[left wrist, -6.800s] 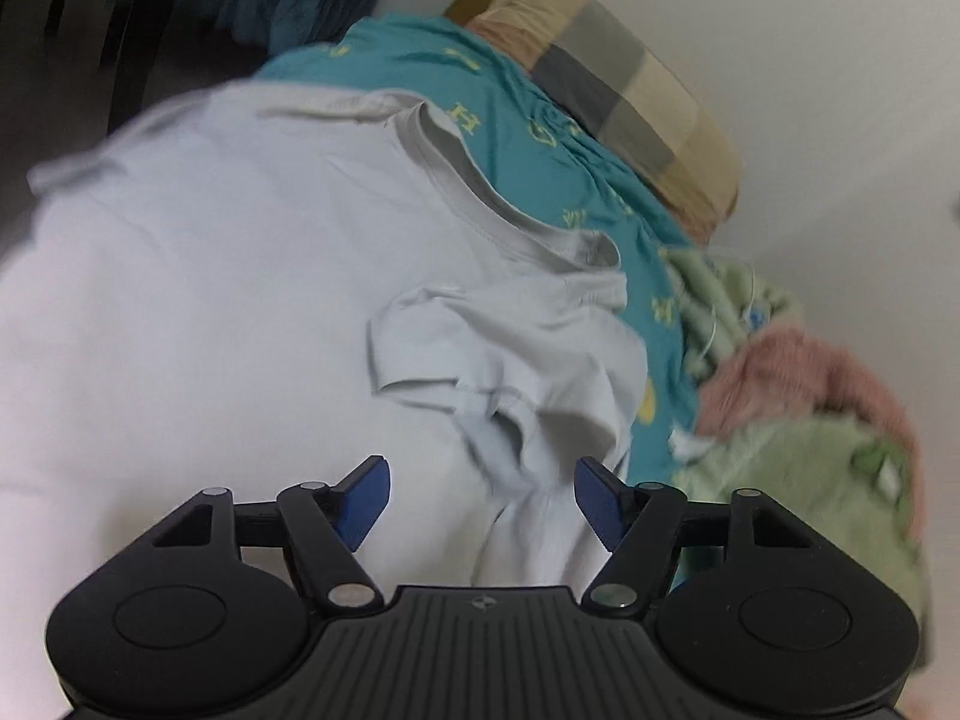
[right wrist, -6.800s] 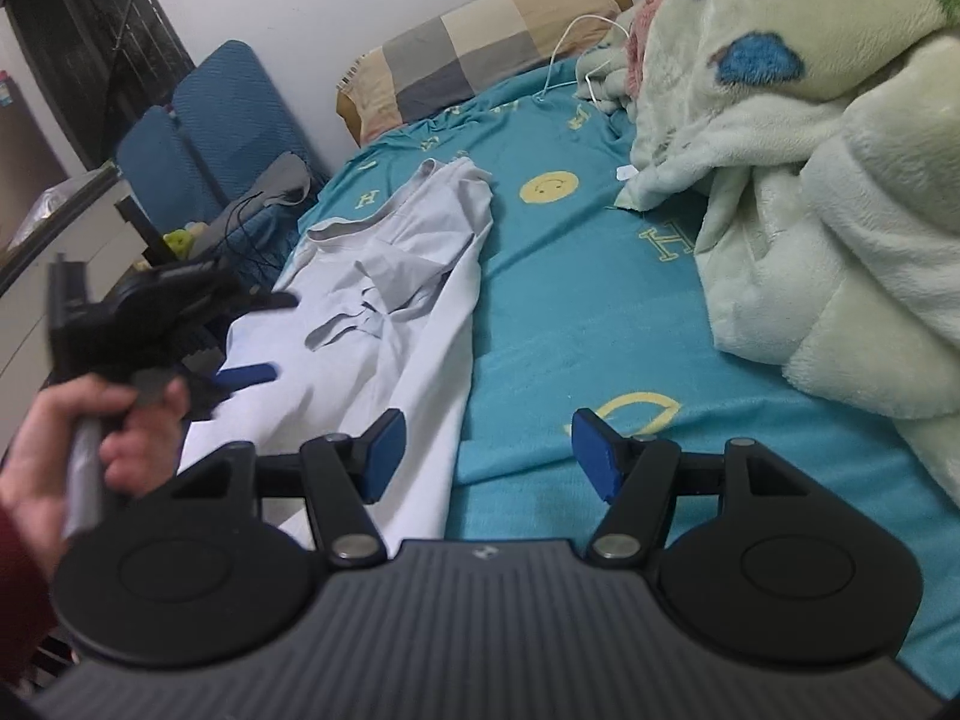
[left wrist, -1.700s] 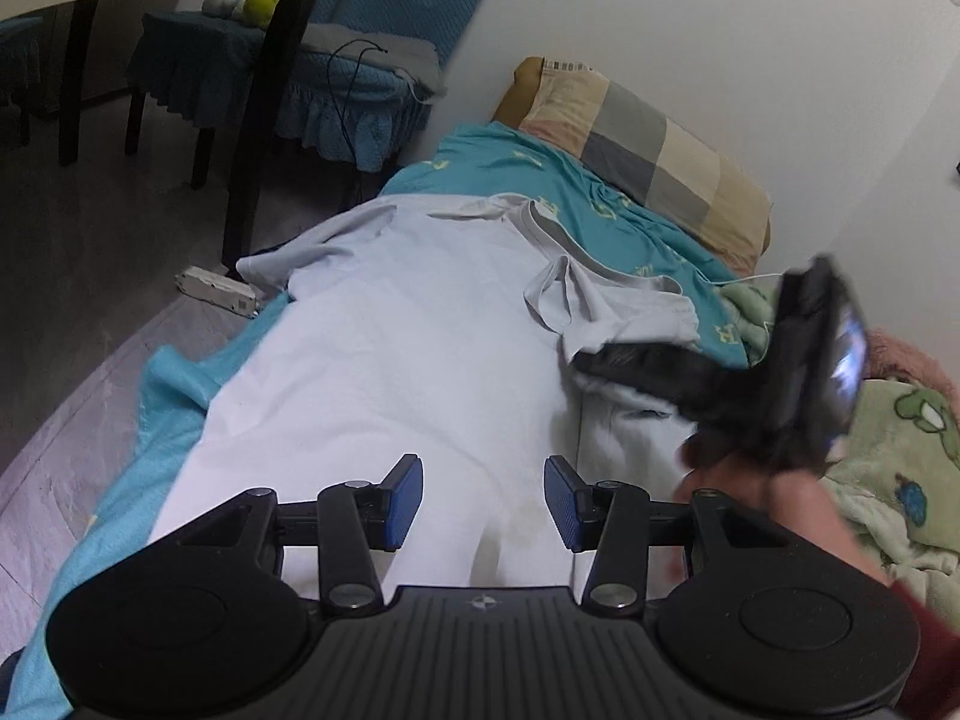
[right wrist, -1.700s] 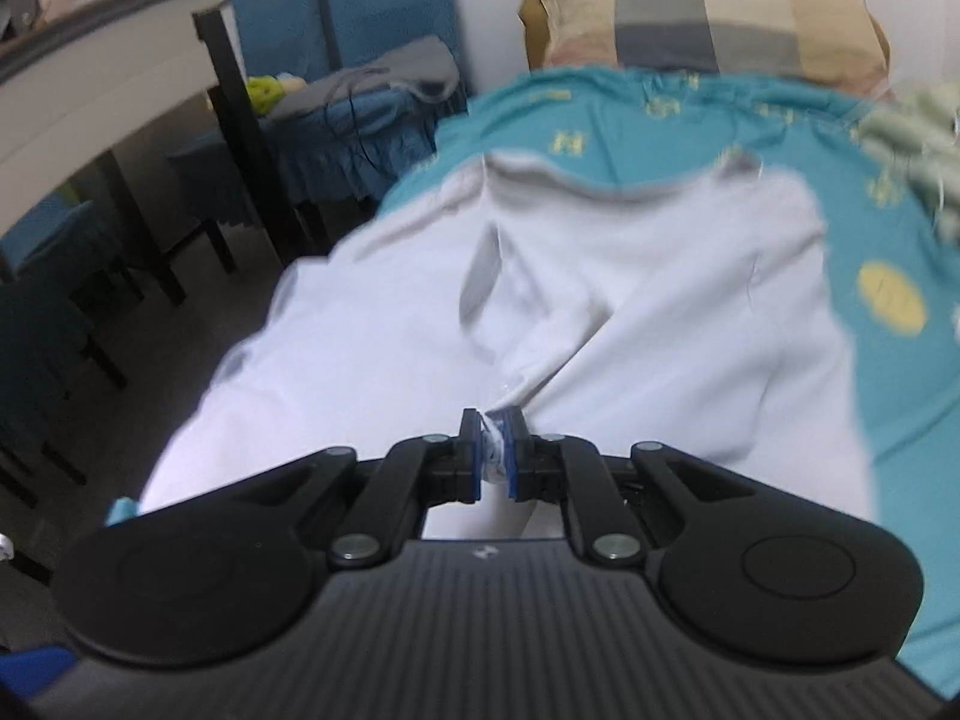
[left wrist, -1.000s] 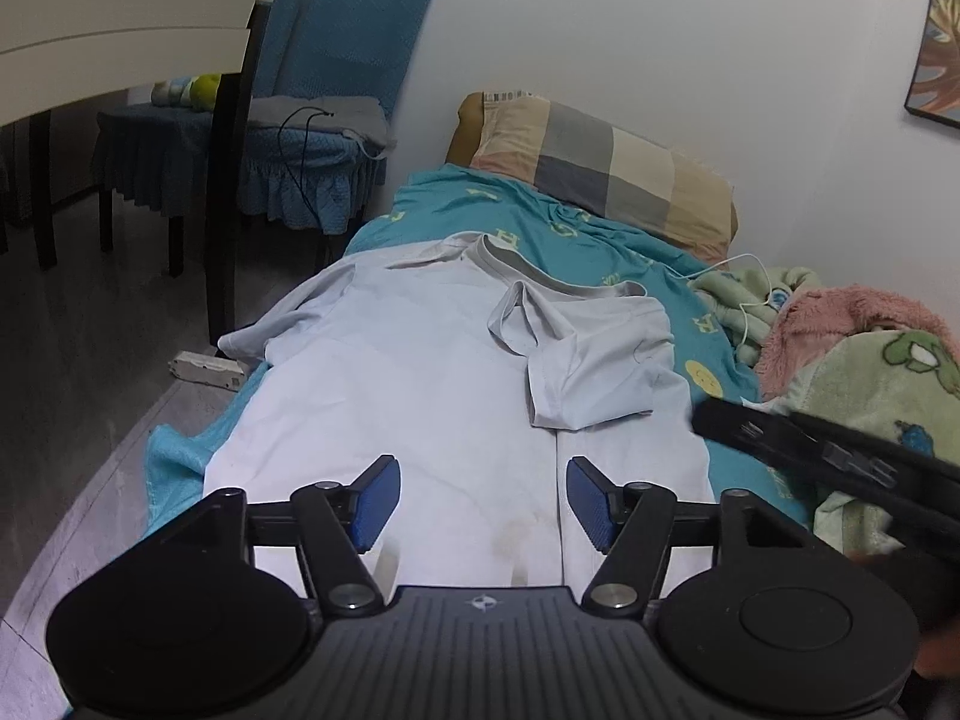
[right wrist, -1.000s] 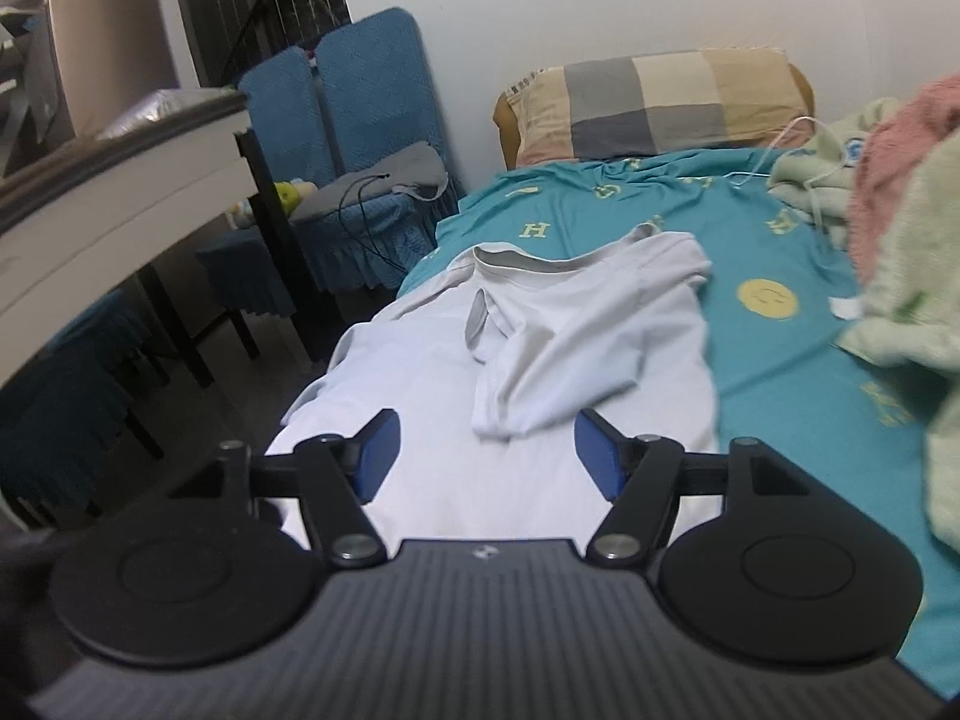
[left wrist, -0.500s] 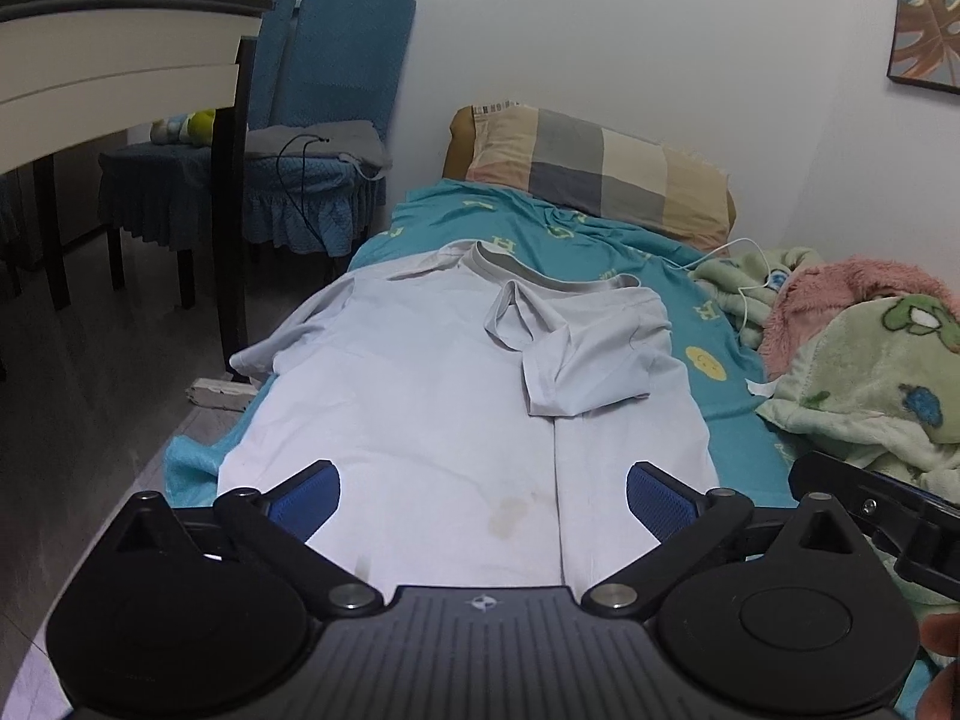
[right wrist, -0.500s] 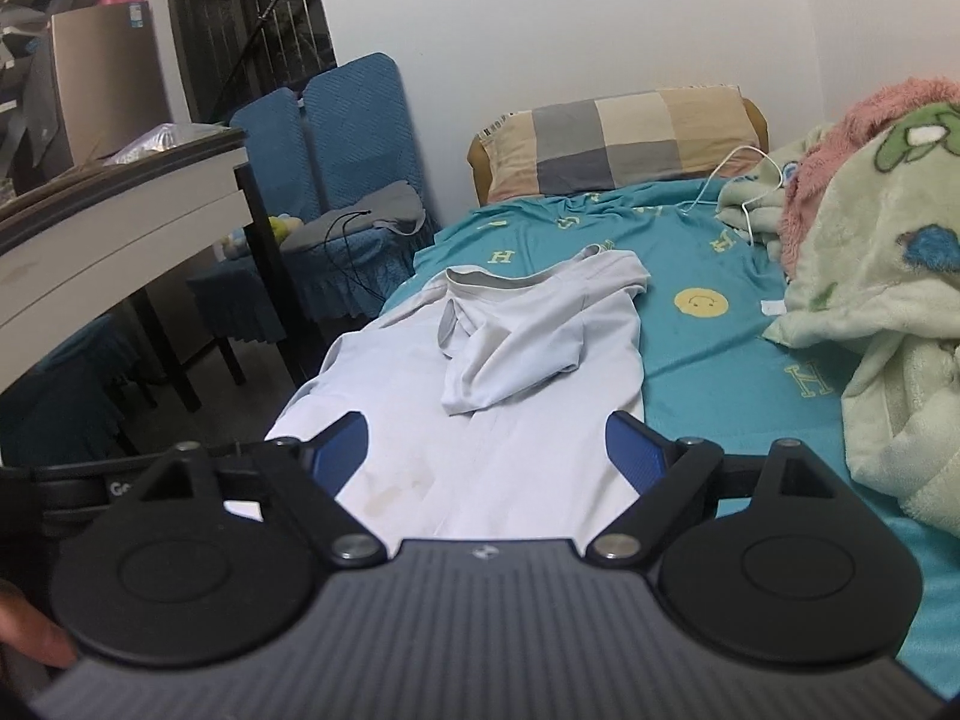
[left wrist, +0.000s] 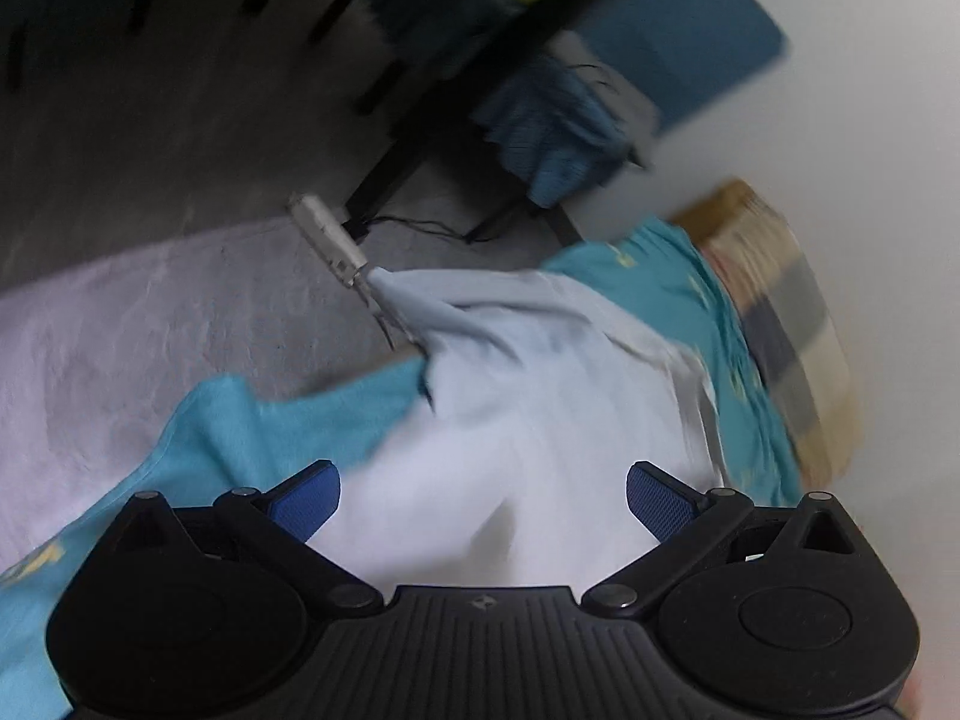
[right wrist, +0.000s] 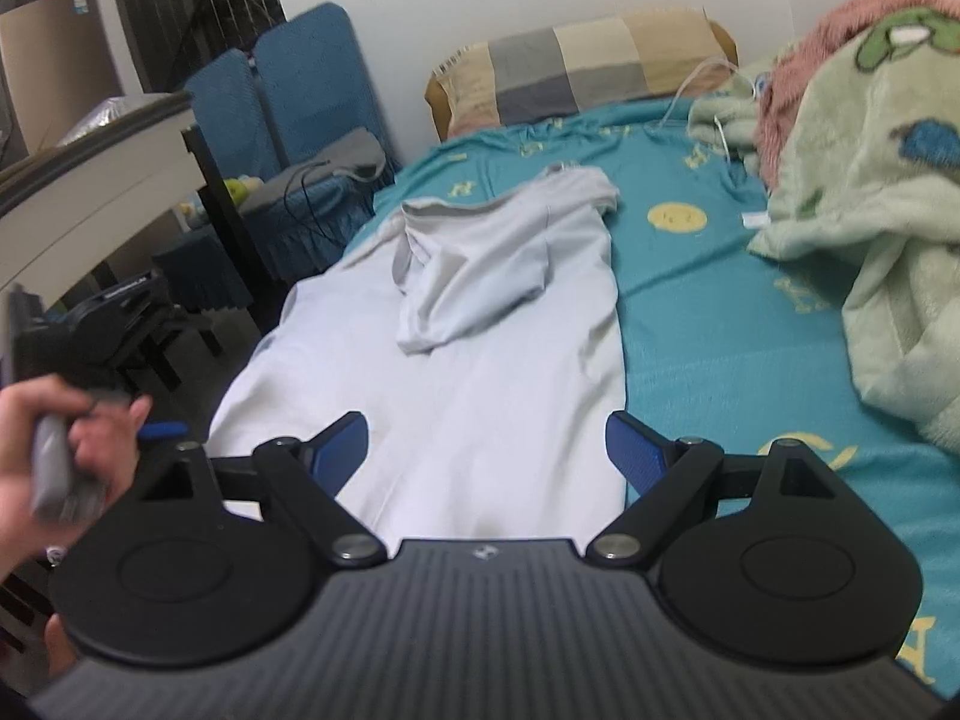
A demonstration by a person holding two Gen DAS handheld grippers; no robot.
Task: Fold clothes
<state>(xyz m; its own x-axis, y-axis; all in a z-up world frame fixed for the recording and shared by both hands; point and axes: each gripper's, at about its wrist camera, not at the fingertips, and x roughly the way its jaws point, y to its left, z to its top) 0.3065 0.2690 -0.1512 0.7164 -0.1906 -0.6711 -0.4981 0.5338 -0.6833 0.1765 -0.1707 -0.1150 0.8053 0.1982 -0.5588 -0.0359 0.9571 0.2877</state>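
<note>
No containers I can make out in either view; moving on; the bed (right wrist: 708,312) carries a teal sheet printed with yellow smileys and letters, filling the middle and right of the right wrist frame; the pale grey T-shirt (right wrist: 480,360) lies flat on that sheet, running from lower centre up to centre, one sleeve folded in over the chest, collar toward the top; checked pillow (right wrist: 588,60) sits at the head of the bed against the white wall, upper centre; green fleece blanket (right wrist: 870,240) is heaped along the right edge with a pink one behind it; blue chairs (right wrist: 300,90) and a dark-legged table stand at upper left; grey floor (left wrist: 180,180) fills the upper left of the blurred left wrist frame, with a white power strip (left wrist: 330,240) just beside the shirt's hanging sleeve.

My right gripper (right wrist: 486,447) is spread wide, blue pads either side of the shirt's lower hem, nothing pinched; my left gripper (left wrist: 483,495) is spread wide too, its jaws have just been opening, hovering over the shirt's edge at lower centre with nothing gripped; the left hand (right wrist: 54,456) shows at lower left of the right wrist frame, wrapped on its grey handle.
</note>
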